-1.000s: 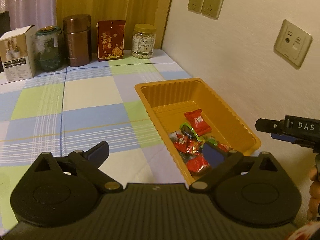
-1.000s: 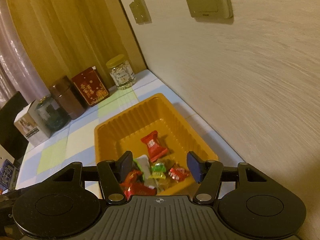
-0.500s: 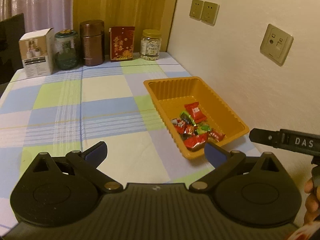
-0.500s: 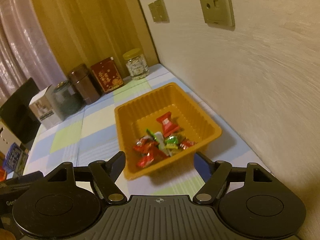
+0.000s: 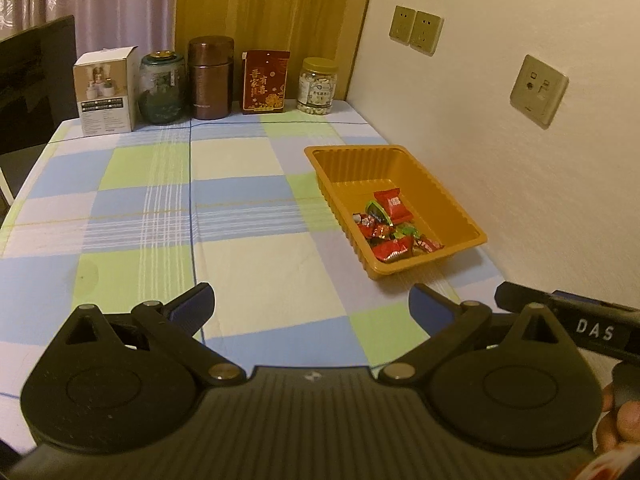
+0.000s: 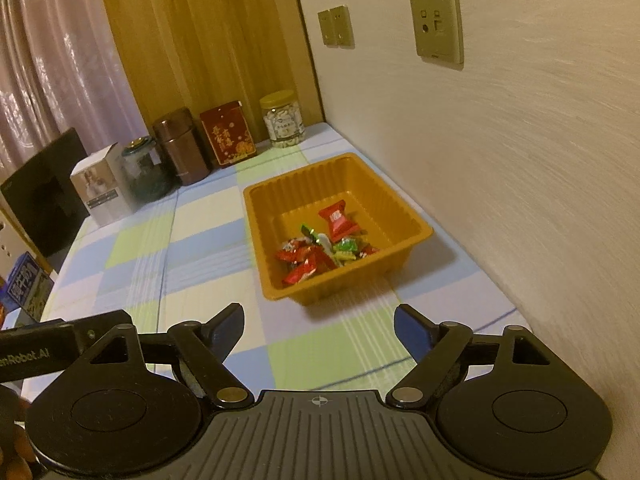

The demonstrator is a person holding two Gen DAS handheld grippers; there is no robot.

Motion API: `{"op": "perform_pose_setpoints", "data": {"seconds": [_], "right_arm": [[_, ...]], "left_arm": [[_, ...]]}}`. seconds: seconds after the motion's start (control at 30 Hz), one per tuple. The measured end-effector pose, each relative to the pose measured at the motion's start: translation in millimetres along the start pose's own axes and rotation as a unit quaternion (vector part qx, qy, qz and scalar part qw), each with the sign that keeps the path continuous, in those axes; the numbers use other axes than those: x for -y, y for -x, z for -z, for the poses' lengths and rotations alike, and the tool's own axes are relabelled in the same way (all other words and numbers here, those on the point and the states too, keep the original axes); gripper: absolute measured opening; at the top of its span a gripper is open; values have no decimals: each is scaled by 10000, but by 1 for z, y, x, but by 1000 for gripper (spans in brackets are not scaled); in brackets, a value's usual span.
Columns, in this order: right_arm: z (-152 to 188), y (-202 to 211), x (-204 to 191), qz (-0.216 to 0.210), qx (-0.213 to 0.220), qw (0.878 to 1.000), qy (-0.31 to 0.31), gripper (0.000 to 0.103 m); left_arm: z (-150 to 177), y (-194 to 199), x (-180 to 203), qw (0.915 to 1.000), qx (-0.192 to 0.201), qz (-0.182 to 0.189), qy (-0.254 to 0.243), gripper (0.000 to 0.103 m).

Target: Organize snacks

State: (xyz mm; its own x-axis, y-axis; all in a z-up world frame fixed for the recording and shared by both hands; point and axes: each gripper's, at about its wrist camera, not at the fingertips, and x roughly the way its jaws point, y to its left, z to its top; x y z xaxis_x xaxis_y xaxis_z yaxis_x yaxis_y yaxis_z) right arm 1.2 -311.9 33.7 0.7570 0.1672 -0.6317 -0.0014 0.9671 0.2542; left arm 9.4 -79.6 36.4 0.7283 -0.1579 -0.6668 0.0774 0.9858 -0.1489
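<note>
From the left wrist, the left gripper [image 5: 311,306] stood spread wide with nothing between its fingers, over bare checked tablecloth [image 5: 160,208]. The orange tray [image 5: 452,196] of wrapped snacks [image 5: 390,226] sat at two o'clock, its long side close along the wall [image 5: 520,184].

From the right wrist, the right gripper [image 6: 319,330] was opening, empty, the tray at twelve o'clock, near the table's wall-side edge.

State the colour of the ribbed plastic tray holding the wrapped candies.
Orange ribbed plastic tray; clearest in the right wrist view.
</note>
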Motion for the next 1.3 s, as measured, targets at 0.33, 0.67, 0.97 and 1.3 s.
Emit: {"op": "perform_pose_setpoints", "data": {"seconds": [0.33,0.67,0.97,1.3], "right_arm": [[26,27,-13,96,-48,9995,290,82],[41,51,-17,140,36,9993,334,83],[44,66,-24,145,186,9989,396,83],[45,72,-21,159,255,9990,329,83]], "left_arm": [[23,39,2,9998,134,-154,-42,103],[42,55,4,9990,281,-255,-215,103],[49,66,5,9988,342,-240,-265,103],[50,69,8,9987,366,-219,-290,103]]}}
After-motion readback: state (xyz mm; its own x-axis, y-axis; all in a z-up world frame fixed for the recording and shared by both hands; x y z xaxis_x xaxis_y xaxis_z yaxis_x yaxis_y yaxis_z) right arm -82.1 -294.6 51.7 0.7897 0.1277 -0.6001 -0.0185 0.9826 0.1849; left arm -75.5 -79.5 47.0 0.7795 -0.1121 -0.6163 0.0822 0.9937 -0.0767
